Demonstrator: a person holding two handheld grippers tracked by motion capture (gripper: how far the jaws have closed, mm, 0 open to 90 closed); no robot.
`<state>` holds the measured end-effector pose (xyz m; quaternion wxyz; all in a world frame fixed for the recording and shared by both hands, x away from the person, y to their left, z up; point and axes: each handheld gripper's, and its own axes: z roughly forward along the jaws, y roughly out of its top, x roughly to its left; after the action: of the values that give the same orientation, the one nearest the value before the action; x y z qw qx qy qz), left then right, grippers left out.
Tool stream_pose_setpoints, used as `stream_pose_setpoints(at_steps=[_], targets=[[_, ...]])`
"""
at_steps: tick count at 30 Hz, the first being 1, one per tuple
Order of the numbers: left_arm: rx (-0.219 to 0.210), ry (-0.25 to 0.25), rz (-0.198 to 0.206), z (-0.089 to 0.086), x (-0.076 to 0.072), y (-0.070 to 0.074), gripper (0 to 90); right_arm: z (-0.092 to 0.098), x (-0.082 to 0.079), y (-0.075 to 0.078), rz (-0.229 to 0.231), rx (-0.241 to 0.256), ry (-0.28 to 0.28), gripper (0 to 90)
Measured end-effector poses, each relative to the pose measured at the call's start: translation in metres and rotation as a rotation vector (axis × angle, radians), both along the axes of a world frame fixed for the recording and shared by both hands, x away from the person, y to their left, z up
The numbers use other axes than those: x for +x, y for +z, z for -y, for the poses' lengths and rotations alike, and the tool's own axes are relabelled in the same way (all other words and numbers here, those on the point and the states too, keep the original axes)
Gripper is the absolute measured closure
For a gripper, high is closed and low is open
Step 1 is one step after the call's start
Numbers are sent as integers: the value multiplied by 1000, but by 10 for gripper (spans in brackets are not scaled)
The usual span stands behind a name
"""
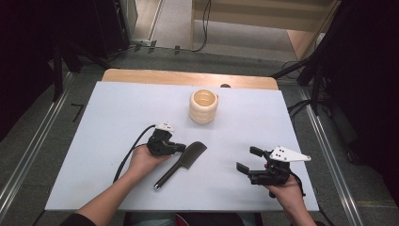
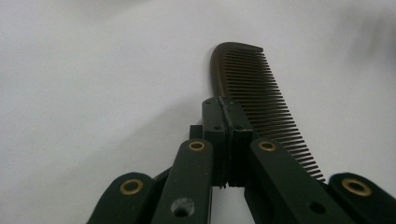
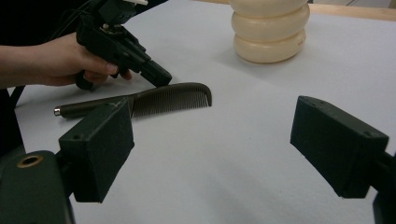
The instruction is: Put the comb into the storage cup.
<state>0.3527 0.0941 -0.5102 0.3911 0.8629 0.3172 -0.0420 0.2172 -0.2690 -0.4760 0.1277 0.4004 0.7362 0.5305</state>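
Comb point(image 1: 184, 162) lies flat on the counter point(image 1: 108, 122), not lifted yet. Your left gripper point(image 1: 180, 148) sits at its spine, fingers together; your right gripper's point(image 1: 249, 159) fingers are apart, waiting nearby.

The left gripper point(image 1: 181, 148) sits left of the desk's middle, closer to the near edge than the far one, its jaws pressed flat together and aimed toward the right edge. The left hand point(image 1: 143, 160) wraps its grip, the bare forearm running back to the near edge by the left corner, and a black cable loops away from it. The right gripper point(image 1: 246, 161) rests near the near right corner, jaws spread wide apart and aimed toward the left edge. The right hand point(image 1: 285, 185) holds it from behind, wrist crossing the near edge.
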Motion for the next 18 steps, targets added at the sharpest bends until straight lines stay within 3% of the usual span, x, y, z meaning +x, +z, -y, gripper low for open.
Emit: stream_pose_setpoints(at_steps=[12,18], targets=[[1,-26,19,2,-1,0,900,0,0,0,1,0,3,117],[-39,-8,60,-8,-1,15,784,1,0,0,-3,-2,5,117]])
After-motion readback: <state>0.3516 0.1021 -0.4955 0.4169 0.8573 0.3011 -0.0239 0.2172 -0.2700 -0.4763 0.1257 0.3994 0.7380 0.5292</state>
